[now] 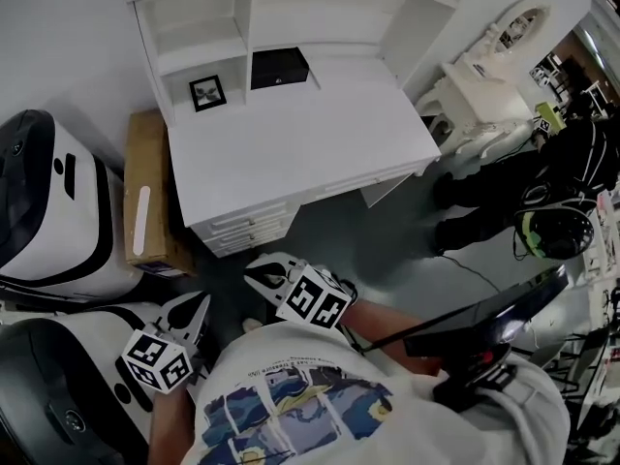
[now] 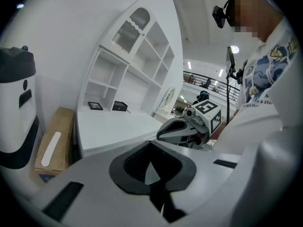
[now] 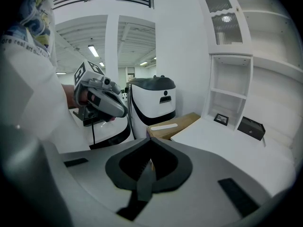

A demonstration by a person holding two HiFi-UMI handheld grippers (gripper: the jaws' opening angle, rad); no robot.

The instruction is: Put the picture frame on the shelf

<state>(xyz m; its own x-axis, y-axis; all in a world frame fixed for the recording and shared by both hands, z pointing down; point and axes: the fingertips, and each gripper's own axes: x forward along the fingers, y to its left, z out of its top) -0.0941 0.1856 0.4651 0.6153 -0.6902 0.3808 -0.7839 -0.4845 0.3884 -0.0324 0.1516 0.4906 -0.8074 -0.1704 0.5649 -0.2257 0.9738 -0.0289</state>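
Note:
A small black picture frame (image 1: 207,92) stands in the lower left cubby of the white shelf unit (image 1: 194,27), at the back of the white desk (image 1: 291,148). It also shows in the left gripper view (image 2: 95,106) and the right gripper view (image 3: 220,119). A black box (image 1: 279,68) sits in the bay to its right. Both grippers are held low near my body, well short of the desk. My left gripper (image 1: 191,313) and my right gripper (image 1: 263,273) are both shut with nothing held. In their own views the jaws of each (image 2: 151,143) (image 3: 151,140) meet.
A cardboard box (image 1: 150,192) stands on the floor left of the desk. White and black machines (image 1: 44,201) fill the left side. A person in black (image 1: 542,177) and an ornate white piece of furniture (image 1: 484,85) are at the right.

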